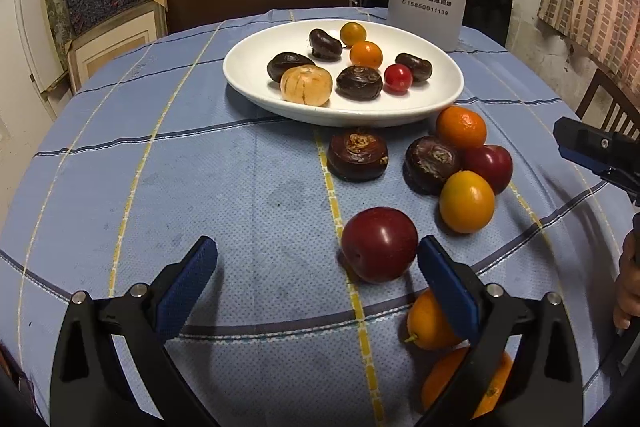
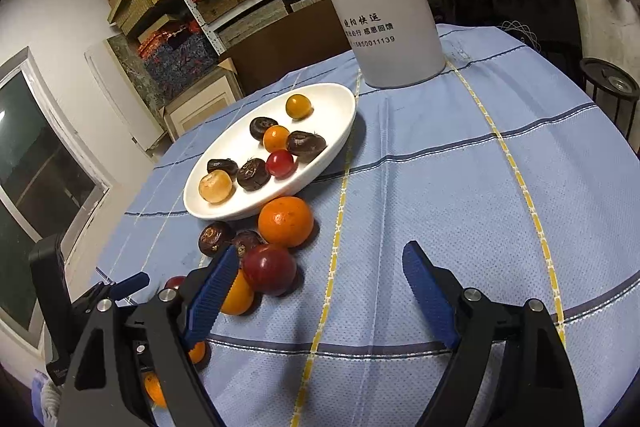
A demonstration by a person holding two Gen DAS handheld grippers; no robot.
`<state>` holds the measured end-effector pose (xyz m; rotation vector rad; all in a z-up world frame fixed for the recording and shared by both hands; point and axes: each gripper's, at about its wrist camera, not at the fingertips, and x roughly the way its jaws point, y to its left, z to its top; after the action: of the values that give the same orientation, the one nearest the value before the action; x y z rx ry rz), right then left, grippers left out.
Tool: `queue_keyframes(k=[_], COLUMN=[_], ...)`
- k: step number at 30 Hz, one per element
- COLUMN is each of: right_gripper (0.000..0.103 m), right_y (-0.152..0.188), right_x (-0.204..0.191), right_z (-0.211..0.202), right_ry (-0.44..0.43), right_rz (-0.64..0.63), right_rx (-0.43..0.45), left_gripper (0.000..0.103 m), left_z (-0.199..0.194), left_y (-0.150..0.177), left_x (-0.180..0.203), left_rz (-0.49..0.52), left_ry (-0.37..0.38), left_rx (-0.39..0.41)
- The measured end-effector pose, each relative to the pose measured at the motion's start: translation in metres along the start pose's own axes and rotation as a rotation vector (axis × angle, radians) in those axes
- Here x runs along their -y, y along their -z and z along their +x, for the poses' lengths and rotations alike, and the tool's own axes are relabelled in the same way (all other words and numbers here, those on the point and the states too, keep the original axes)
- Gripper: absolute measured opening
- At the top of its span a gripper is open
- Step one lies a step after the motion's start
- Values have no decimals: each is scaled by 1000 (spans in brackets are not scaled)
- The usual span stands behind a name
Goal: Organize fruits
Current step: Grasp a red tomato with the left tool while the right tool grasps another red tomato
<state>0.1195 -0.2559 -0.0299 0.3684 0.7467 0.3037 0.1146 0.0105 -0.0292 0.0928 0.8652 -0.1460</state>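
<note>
Both tongs are standing wide and gripping nothing. Left tongs are hovering low over the counter, with a dark red plum lying between the blue pads, right up against the right-hand pad; whether it touches I cannot tell. Right tongs are hanging over bare blue cloth, a second plum sitting just inside the left pad.

Open cloth is stretching to the left of the left tongs and to the right of the right tongs. Loose fruit is crowding the plate's near rim: a mandarin, two water chestnuts and a yellow-orange fruit, bunched together.

Round fruits are showing no clear long axis.

An oval white plate is holding four dark chestnuts, two small orange tomatoes, a red cherry tomato and a peeled mandarin. A white jug is standing behind it.
</note>
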Motion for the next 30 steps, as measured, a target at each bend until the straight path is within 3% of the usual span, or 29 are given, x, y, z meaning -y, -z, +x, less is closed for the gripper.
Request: queue_keyframes(k=[5, 9, 12, 15, 18, 19, 24, 30], right_gripper=[85, 85, 85, 85, 85, 85, 85, 85], right_y=[1, 1, 0, 0, 0, 0, -1, 1], right_x=[-1, 1, 2, 1, 2, 3, 4, -2], right_z=[0, -1, 0, 0, 0, 1, 2, 5], right_ry=[-2, -8, -11, -10, -12, -11, -18, -20], right_rz=[-6, 7, 11, 9, 6, 7, 10, -13], right_rx=[-1, -4, -5, -4, -7, -8, -12, -23], left_gripper=[99, 99, 98, 96, 74, 72, 67, 64], left_z=[-9, -10, -11, -11, -5, -4, -7, 0], left_y=[-4, -4, -4, -2, 3, 5, 13, 9], left_x=[-24, -40, -32, -20, -12, -11, -13, -7], left_rz=[-82, -172, -147, -93, -56, -56, -66, -21], left_ry=[8, 107, 136, 118, 104, 108, 114, 68], left_rx=[26, 18, 25, 23, -15, -28, -30, -14])
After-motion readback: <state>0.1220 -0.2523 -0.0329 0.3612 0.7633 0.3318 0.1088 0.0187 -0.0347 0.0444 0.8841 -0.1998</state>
